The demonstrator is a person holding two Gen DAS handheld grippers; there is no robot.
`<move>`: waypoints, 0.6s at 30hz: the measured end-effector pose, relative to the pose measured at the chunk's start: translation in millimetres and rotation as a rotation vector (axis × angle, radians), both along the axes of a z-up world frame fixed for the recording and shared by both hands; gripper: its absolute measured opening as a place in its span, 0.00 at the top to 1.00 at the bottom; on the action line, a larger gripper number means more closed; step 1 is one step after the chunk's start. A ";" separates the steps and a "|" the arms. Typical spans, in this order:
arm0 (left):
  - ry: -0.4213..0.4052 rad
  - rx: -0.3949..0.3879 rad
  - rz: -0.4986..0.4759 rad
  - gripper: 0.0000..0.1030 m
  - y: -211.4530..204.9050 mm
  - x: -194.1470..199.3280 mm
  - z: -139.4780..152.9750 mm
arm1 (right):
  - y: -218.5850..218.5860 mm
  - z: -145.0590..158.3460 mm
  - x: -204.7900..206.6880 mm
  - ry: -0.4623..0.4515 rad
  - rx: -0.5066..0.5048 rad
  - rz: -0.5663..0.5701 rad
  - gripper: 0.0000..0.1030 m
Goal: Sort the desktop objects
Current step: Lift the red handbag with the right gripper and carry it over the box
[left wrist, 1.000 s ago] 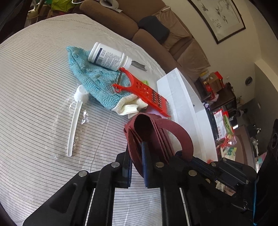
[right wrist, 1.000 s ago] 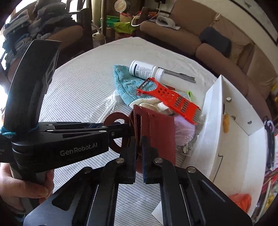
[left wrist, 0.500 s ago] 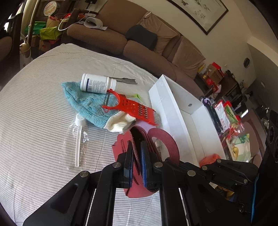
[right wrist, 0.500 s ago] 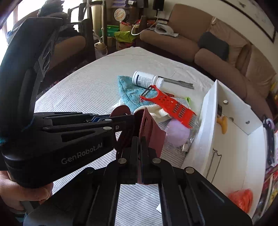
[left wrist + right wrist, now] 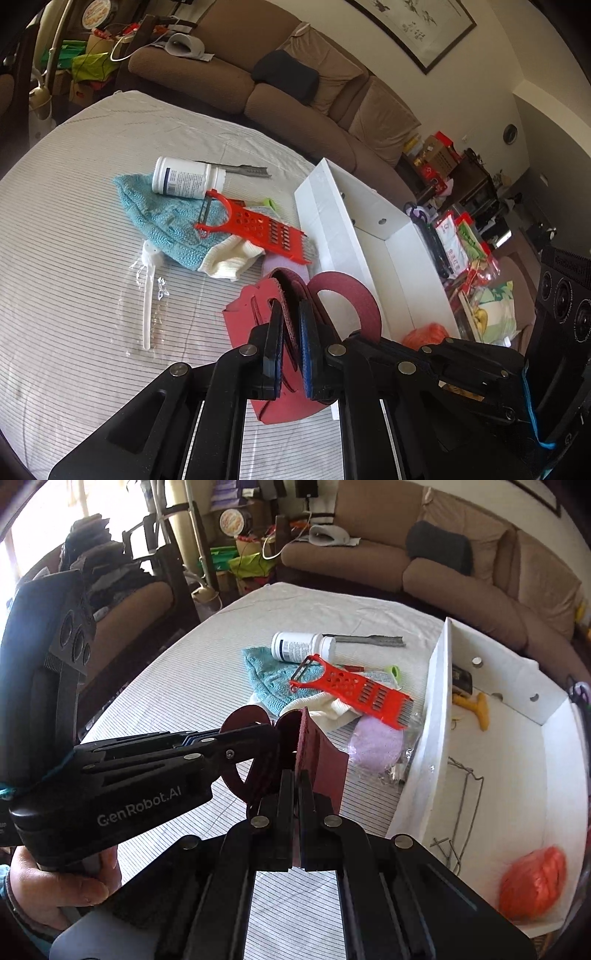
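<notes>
Above the striped tablecloth (image 5: pixel 74 258), both grippers have the dark red leather piece (image 5: pixel 280 310) pinched between them and clear of the surface. Left gripper (image 5: pixel 290 317) is closed right down on a folded strap of it, pads squeezing the leather, with a round red loop curling off to the right of its fingers. Right gripper (image 5: pixel 295 794) is clamped tight too, on the thin edge of the flat red panel (image 5: pixel 321 760), which stands upright out of its jaws. From the right wrist view the left gripper (image 5: pixel 266 738) reaches in from the left, its tips meeting the leather just beside the right one's grip. A hand (image 5: pixel 62 882) wraps the left handle at lower left.

Beyond the leather lies the pile: red grater (image 5: pixel 354 690) over a teal cloth (image 5: pixel 162 214), white bottle (image 5: pixel 184 181) on its side behind it, a lilac sponge (image 5: pixel 376 742) nearer the white box (image 5: pixel 432 716). Inside the box, an orange bundle (image 5: pixel 532 882) and a yellow tool (image 5: pixel 476 709).
</notes>
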State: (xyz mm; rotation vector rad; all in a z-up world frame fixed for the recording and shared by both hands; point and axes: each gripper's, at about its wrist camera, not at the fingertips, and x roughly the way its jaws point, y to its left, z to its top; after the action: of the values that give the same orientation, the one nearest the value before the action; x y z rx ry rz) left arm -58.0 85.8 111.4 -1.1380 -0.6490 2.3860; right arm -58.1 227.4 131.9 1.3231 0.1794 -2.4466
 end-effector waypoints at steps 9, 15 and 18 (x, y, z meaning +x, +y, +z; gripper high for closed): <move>0.028 -0.030 -0.040 0.93 15.9 23.4 40.2 | 11.5 34.6 23.3 0.025 -0.039 0.014 0.98; 0.090 -0.096 -0.084 0.93 53.5 33.9 100.8 | 44.3 74.5 42.6 0.070 -0.114 0.004 0.98; 0.114 -0.139 -0.121 0.93 86.9 34.0 124.5 | 69.6 97.6 50.1 0.102 -0.133 -0.012 0.98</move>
State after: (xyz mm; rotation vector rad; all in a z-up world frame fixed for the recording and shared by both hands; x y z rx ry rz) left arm -24.0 172.7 235.9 -1.0557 -0.3711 2.4013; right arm -8.0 296.9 229.5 1.1480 0.0329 -2.4898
